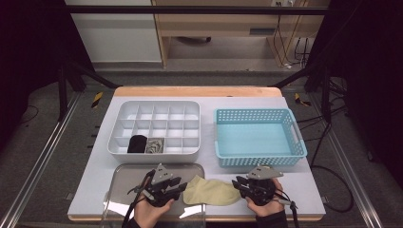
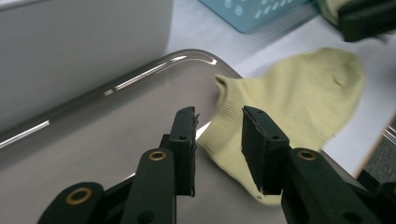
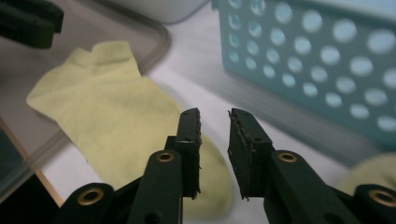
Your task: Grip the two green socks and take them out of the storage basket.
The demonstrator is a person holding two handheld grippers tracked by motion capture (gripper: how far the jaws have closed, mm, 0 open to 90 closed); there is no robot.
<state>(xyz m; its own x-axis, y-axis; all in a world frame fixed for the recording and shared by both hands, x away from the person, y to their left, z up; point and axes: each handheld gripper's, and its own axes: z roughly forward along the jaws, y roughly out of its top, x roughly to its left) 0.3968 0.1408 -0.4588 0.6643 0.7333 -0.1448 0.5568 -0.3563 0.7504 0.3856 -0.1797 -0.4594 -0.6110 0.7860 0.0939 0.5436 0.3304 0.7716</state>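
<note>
Your left gripper [image 2: 218,140] has its jaws parted with nothing pinched between the pads; the ribbed cuff of the yellow sock [image 2: 289,102] shows through the gap, lying below them rather than clamped. Your right gripper [image 3: 214,140] is likewise parted, a narrower gap, with bare table showing between the pads and the sock's toe end just beside its left-hand jaw (nothing is gripped here either).

The sock lies flat at the near edge of the table [image 1: 95,175], between your two hands: its cuff end rests on the corner of the clear tray [image 1: 123,173] and the rest stretches out onto the white tabletop toward your right gripper. In the high view your left gripper [image 1: 178,187] sits over the tray at the sock's cuff, and your right gripper [image 1: 237,184] sits at the opposite end, both pointing inward at it.

Farther out, beyond the tray, stands the white divided organizer [image 1: 157,152], with a dark rolled item [image 1: 137,143] and a grey patterned one [image 1: 154,145] in two neighbouring cells of its near row. To its right, beyond your right hand [image 1: 266,206], stands the blue perforated basket [image 1: 259,161].
</note>
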